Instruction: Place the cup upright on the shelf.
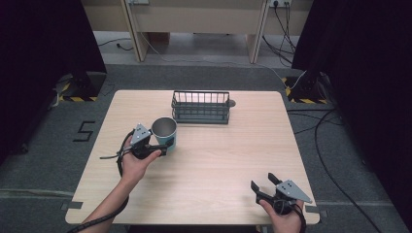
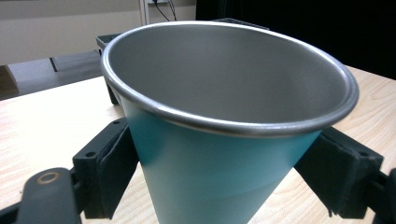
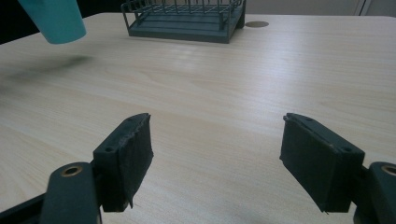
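Gripping the teal cup (image 2: pixel 205 177) low on its tapered wall, my left claw (image 1: pixel 163 145) has a pad pressed to either side, the steel rim (image 2: pixel 224 123) flaring wide above them. Seen from my right claw's camera, the cup (image 3: pixel 56 18) appears to hang clear of the table (image 3: pixel 224 88), a soft shadow beneath it. My right claw (image 1: pixel 265 187) rests spread and empty at the near right corner, well apart from the work. Slip is the risk I judge most likely: the wall narrows downward, so a loosened squeeze could let the cup slide down out of the pads or tip forward. Farther off stands the dark wire rack (image 1: pixel 200 107); coming in too low, the cup's base could clip its front rail and twist in my grasp.
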`<state>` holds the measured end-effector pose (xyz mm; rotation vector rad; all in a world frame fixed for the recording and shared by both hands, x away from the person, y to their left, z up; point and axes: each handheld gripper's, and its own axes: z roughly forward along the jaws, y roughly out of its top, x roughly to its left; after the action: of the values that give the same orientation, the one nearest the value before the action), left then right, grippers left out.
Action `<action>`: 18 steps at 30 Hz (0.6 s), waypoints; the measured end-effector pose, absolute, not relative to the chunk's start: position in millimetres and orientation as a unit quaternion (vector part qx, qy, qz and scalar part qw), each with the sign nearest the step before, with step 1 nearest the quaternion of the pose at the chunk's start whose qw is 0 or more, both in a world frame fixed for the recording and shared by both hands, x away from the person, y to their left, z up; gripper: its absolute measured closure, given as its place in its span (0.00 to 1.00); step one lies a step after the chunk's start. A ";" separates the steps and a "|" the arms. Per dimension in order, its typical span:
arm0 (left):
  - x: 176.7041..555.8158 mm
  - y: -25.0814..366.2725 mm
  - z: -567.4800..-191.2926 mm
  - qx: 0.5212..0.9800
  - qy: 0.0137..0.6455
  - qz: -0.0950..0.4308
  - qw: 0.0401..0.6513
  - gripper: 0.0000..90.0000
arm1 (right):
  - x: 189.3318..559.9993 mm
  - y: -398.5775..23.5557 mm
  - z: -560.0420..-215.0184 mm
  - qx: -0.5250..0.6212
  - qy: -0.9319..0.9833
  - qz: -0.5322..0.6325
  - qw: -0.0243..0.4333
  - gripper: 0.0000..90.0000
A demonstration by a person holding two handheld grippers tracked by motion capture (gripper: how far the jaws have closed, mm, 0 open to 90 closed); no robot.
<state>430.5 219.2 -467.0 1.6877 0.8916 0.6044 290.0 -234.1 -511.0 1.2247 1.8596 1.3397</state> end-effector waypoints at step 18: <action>447.9 209.6 -447.7 0.710 0.367 0.253 0.545 0.18 | 290.0 -234.5 -511.0 0.454 0.689 0.498 0.266 0.28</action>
<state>447.9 209.6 -447.7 1.6834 0.8700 0.6011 290.0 -234.5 -511.0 1.2269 1.8617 1.3437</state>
